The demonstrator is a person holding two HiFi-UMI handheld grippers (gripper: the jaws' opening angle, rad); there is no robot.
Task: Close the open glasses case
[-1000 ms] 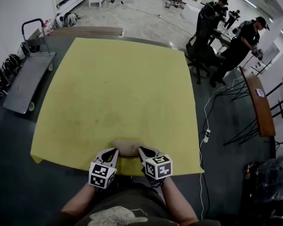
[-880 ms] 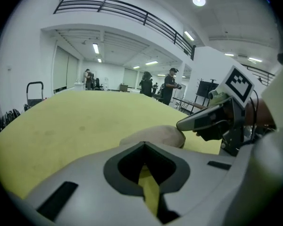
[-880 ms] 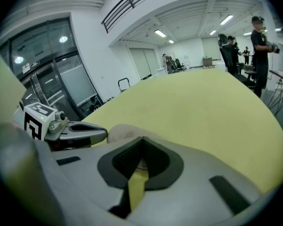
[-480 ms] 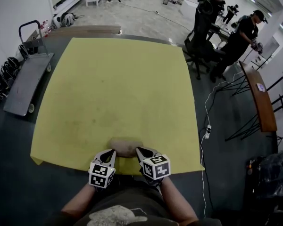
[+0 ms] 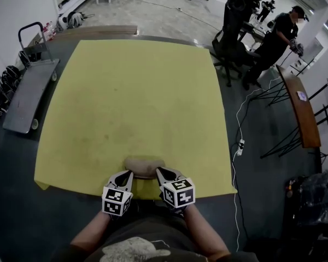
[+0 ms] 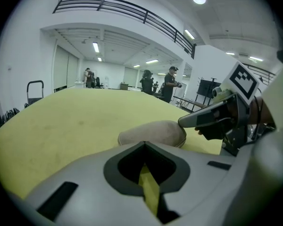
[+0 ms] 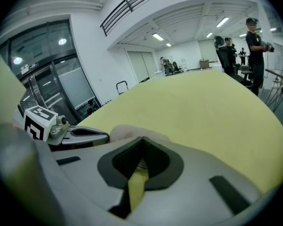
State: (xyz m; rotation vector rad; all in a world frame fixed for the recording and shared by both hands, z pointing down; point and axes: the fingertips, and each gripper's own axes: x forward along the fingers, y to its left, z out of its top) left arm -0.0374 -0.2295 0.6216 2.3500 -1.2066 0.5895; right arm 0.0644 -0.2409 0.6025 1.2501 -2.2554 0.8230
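Both tools are closed and empty: the left gripper [image 6: 144, 144] and the right gripper [image 7: 141, 140] each have their jaws together at the tips with nothing between them, and only yellow table top shows through the gap behind the tips. They stand side by side at the near edge of the table [image 5: 136, 91], tips angled inward toward the glasses case [image 5: 145, 166]. The case lies crosswise just ahead of them, with the left tip by its left end and the right tip by its right end. Whether either tip touches the case cannot be told. The case is a tan, rounded shell. In the left gripper view its lid appears down or very nearly so, with a seam line low on the end nearer the right gripper. The step in hand is judged to be the final pressing shut. To do it well, the closed jaws serve as blunt pushers: one steadies an end of the case against the table while the other bears down on the crown of the lid until the seam closes evenly. Off-centre pressure may skid the shell across the table or off its near edge. Beyond the table, a cart [image 5: 27, 94] stands at the left and people [image 5: 276, 40] stand at the far right.
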